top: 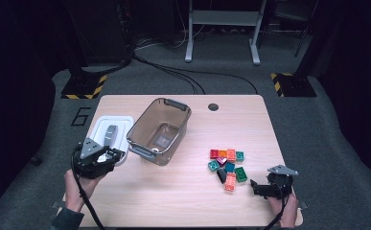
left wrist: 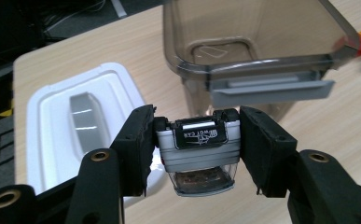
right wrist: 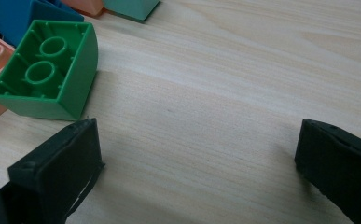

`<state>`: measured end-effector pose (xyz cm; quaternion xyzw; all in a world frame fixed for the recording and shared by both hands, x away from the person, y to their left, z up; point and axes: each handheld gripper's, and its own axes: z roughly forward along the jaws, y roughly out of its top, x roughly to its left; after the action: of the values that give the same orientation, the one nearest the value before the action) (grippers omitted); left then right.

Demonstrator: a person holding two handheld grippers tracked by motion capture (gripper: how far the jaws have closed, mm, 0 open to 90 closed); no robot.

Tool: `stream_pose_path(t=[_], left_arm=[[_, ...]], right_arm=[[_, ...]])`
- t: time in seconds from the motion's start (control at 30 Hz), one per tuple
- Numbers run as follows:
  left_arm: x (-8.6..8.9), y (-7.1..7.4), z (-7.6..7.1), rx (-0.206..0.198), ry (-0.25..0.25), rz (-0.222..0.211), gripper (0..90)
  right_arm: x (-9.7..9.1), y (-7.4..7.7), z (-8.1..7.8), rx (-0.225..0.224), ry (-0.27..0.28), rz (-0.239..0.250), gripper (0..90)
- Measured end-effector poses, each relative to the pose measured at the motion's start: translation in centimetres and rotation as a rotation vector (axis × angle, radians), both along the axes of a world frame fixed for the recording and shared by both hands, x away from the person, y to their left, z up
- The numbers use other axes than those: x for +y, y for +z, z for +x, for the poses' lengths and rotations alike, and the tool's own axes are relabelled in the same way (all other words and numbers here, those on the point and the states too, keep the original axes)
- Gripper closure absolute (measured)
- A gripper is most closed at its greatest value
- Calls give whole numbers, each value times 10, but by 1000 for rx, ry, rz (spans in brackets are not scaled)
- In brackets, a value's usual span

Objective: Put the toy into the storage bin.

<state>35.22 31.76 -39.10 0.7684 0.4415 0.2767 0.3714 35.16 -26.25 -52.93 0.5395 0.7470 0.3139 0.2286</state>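
My left gripper [left wrist: 194, 149] is shut on a small silver and black toy car [left wrist: 200, 151], held off the table at the near left [top: 110, 155]. Just beyond it stands a clear grey plastic bin [top: 160, 129] with a grey handle [left wrist: 271, 88]; a white lid [top: 109, 134] lies left of the bin. My right gripper [top: 254, 187] rests low at the table's near right, jaws wide apart with nothing between them [right wrist: 192, 172]. A green brick [right wrist: 47, 70] lies upside down just ahead of its left jaw.
A cluster of coloured bricks [top: 227, 165] lies right of the bin. The table's front edge [top: 183, 224] runs close to both hands. A round grommet hole [top: 213, 107] sits at the far edge.
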Motion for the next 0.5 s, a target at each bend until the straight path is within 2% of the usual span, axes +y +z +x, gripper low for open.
stream_pose_path(t=[0.37,0.5], left_arm=[[5,23,17,-35,19,17,474],[4,35,24,-49,-5,15,474]], right_arm=[[0,0,0,0,0,-1,0],[0,0,0,0,0,-1,0]])
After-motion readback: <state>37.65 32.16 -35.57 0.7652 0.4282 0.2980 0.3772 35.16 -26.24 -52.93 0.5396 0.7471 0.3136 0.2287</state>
